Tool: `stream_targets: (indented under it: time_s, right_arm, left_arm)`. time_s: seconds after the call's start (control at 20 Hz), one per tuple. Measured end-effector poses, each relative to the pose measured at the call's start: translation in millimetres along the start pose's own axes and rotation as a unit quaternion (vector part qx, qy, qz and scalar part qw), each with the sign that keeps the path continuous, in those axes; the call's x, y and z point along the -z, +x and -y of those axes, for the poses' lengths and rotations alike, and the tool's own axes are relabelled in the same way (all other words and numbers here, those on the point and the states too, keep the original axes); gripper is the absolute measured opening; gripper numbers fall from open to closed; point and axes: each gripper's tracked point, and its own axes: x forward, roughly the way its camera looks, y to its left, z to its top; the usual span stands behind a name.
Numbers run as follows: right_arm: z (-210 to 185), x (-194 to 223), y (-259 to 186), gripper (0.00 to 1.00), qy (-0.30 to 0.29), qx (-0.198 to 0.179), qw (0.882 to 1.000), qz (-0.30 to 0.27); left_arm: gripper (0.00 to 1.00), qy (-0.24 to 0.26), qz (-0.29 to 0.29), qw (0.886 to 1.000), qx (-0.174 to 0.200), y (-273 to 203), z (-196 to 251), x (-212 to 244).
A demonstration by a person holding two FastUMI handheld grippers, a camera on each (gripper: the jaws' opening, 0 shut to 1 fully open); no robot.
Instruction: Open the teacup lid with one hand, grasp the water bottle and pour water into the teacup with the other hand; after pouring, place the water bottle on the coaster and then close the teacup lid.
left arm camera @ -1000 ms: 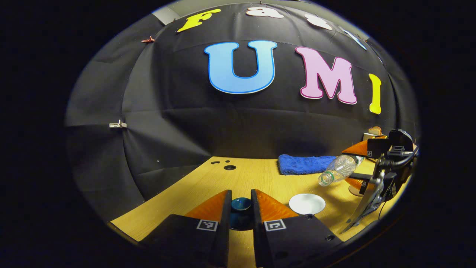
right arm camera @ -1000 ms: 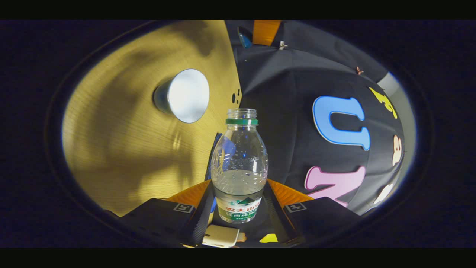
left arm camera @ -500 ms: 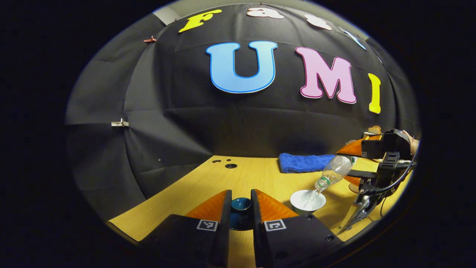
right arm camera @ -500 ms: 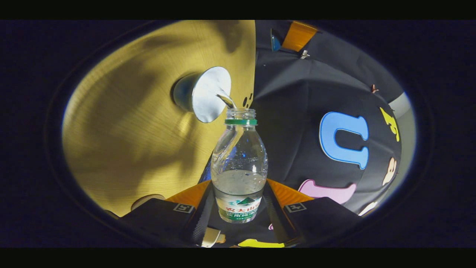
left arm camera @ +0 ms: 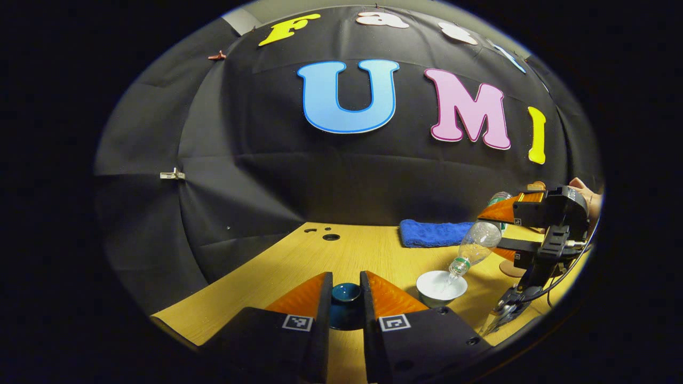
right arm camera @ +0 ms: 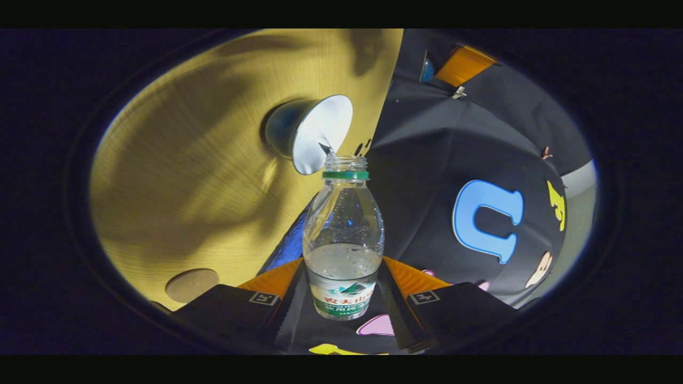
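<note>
In the left gripper view my left gripper (left arm camera: pixel 346 298) is shut on the dark blue teacup lid (left arm camera: pixel 345 293), held above the wooden table (left arm camera: pixel 299 266). To its right stands the white-lined teacup (left arm camera: pixel 441 285). The clear water bottle (left arm camera: pixel 475 246) tilts mouth-down over the cup, with a thin stream falling in. The right gripper (left arm camera: pixel 504 229) grips it from the far right. In the right gripper view my right gripper (right arm camera: pixel 341 298) is shut on the bottle (right arm camera: pixel 344 234). Its open mouth touches the line of the teacup's (right arm camera: pixel 315 130) rim. A round coaster (right arm camera: pixel 192 284) lies on the table.
A blue folded cloth (left arm camera: pixel 435 233) lies at the back of the table near the wall. Small holes (left arm camera: pixel 331 237) mark the tabletop at the far left. The coaster (left arm camera: pixel 511 268) sits behind the right gripper, beside a hand (left arm camera: pixel 587 194).
The bottle has tipped further and come down to the cup's rim. Water began to flow half a second ago and still runs, thinner. My left gripper has held still with the lid.
</note>
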Motion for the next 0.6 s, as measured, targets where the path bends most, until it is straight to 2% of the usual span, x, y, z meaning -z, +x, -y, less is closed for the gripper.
stream_targets:
  time_s: [0.05, 0.1, 0.15, 0.6]
  right_arm:
    - [2, 1, 1, 0.73, -0.012, 0.002, 1.000, 0.001]
    - [4, 1, 2, 0.70, -0.022, 0.000, 1.000, 0.001]
    - [5, 3, 4, 0.73, -0.029, -0.002, 1.000, -0.001]
    - [13, -5, 1, 0.73, -0.073, 0.001, 0.997, 0.019]
  left_arm:
    - [0.30, -0.002, 0.000, 1.000, 0.000, -1, -1, 1]
    - [0.31, -0.005, 0.001, 1.000, 0.001, -2, -1, 0]
    - [0.31, -0.007, 0.002, 1.000, 0.002, -2, -1, 1]
    - [0.31, -0.013, 0.006, 1.000, 0.001, -6, -7, -1]
